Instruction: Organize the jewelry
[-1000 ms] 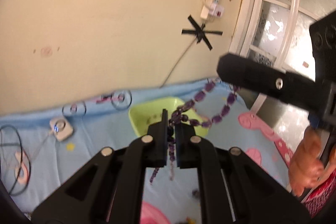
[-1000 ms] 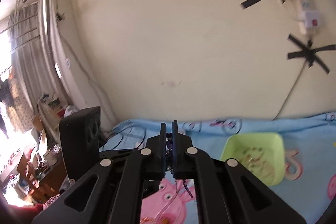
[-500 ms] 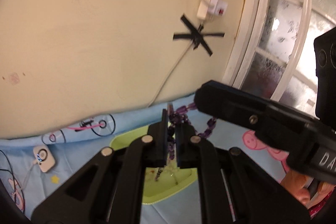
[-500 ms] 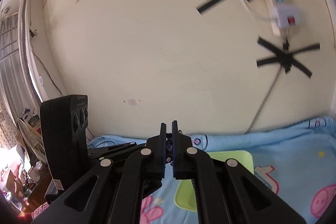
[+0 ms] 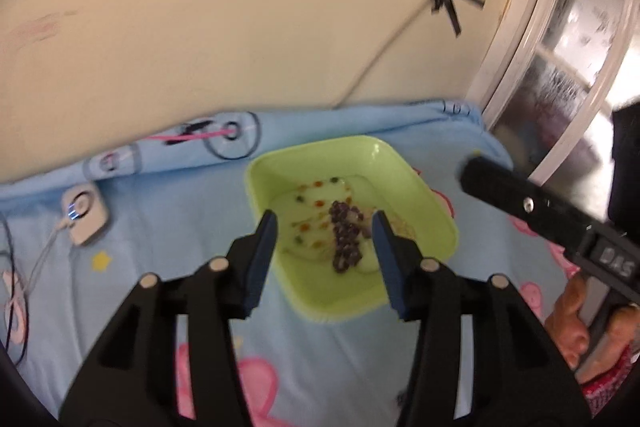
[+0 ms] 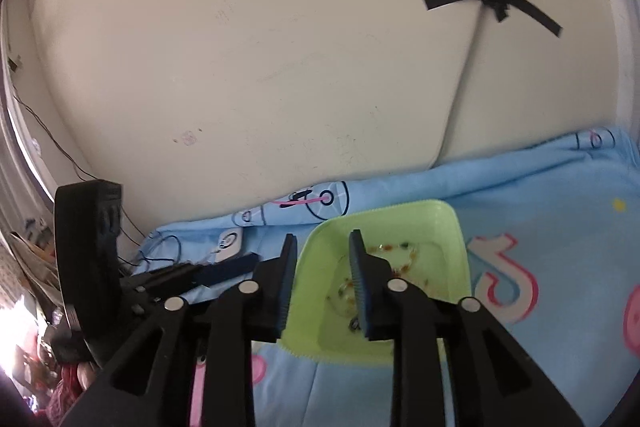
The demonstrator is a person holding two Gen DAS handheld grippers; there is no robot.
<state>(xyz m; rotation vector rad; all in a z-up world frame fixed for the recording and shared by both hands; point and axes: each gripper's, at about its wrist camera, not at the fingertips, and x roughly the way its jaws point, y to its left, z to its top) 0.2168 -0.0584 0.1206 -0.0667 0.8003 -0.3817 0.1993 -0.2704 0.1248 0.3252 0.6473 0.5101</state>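
Note:
A purple bead necklace point(image 5: 344, 239) lies heaped in the light green tray point(image 5: 360, 143), on top of a strand of small amber and green beads point(image 5: 316, 205). My left gripper point(image 5: 324, 227) hovers just above it. Its jaws are opening, and the beads lie free beneath the gap. My right gripper point(image 6: 322, 251) hangs over the tray's point(image 6: 400, 207) near left rim; its jaws are opening with nothing between them. The amber strand point(image 6: 400, 261) shows there, but the purple necklace does not. In the left wrist view the right gripper's black finger point(image 5: 520, 203) reaches in from the right.
The tray sits on a light blue cartoon blanket point(image 5: 180, 227) against a cream wall. A small white device point(image 5: 84, 215) with a cable lies left of the tray. A white-framed glass door point(image 5: 560, 67) stands at the right. A person's hand point(image 5: 572, 327) holds the right gripper.
Both grippers came down toward the green tray and opened. The purple necklace that both held stretched between them now lies in the tray.

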